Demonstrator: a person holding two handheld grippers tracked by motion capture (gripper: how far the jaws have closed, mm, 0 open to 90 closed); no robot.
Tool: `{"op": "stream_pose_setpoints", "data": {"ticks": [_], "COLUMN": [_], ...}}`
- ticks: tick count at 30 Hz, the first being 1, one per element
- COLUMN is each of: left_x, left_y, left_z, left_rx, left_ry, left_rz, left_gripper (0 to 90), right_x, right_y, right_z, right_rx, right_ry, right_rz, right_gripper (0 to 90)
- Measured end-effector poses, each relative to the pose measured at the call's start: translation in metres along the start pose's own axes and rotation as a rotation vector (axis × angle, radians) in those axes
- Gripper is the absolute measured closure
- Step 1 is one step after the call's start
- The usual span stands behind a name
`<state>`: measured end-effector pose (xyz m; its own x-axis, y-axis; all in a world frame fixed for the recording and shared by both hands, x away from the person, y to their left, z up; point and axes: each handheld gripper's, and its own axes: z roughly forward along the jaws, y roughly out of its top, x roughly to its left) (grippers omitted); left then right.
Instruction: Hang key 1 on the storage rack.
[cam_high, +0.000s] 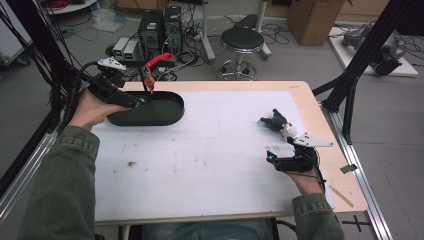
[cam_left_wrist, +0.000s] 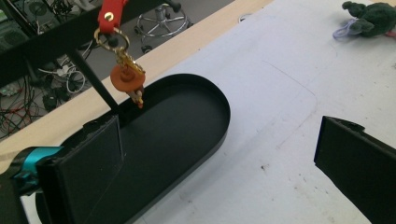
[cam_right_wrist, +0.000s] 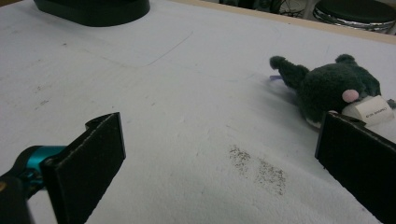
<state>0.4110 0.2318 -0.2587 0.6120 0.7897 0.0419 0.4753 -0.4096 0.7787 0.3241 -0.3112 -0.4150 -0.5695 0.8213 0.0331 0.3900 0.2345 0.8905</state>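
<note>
From above, left gripper is hovering over a black oval plastic tray. Between its wide-open, empty jaws, an orange keychain charm is hanging. Beside the right gripper's open jaws, a dark-green plush toy is lying.

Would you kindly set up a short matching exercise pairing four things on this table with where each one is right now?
Things:
1. black oval tray
2. orange keychain charm
3. dark green plush toy
4. left tongs

Places:
A. lying on the white mat near the right tongs
B. hanging on a red strap above the tray
C. open, at the tray's near left end
D. resting at the far left of the white mat

Pairs: 1-D, 2-B, 3-A, 4-C
</note>
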Motion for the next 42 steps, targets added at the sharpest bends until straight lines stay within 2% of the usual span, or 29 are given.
{"op": "stream_pose_setpoints", "data": {"ticks": [5,8,10,14,21,27,29,31,37,42], "left_x": [-0.004,-0.008,-0.011,-0.017,-0.022,-0.025,-0.027,-0.03,-0.04,-0.049], "left_y": [-0.016,-0.024,-0.029,-0.04,-0.064,-0.089,-0.099,-0.11,-0.144,-0.167], "left_z": [-0.006,-0.007,-0.009,-0.011,-0.01,-0.014,-0.015,-0.013,-0.006,-0.003], "left_rx": [-0.025,-0.025,-0.008,-0.02,-0.03,-0.059,-0.072,-0.056,0.009,0.001], "left_ry": [0.002,-0.009,-0.01,-0.017,-0.019,0.004,-0.003,-0.032,-0.036,-0.029], "left_rz": [-0.012,-0.002,0.016,0.022,0.004,-0.008,-0.029,-0.037,-0.034,-0.041], "left_gripper": [1.7,1.7,1.7,1.7,1.7,1.7,1.7,1.7,1.7,1.7], "right_x": [0.0,0.0,0.0,0.0,0.001,0.001,0.001,0.001,0.002,0.003], "right_y": [0.0,0.0,0.0,0.0,0.0,0.0,0.0,0.0,0.0,0.001], "right_z": [0.0,0.001,0.001,0.001,0.0,0.0,0.0,0.0,0.001,0.002], "right_rx": [0.0,-0.001,0.0,0.001,0.002,0.005,0.005,0.004,0.006,0.011], "right_ry": [0.0,-0.001,-0.002,-0.004,-0.005,-0.006,-0.006,-0.006,-0.002,0.002], "right_rz": [0.002,-0.002,0.0,0.0,0.002,0.005,0.006,0.007,-0.002,0.002], "right_gripper": [0.5,0.5,0.5,0.5,0.5,0.5,0.5,0.5,0.5,0.5]}}
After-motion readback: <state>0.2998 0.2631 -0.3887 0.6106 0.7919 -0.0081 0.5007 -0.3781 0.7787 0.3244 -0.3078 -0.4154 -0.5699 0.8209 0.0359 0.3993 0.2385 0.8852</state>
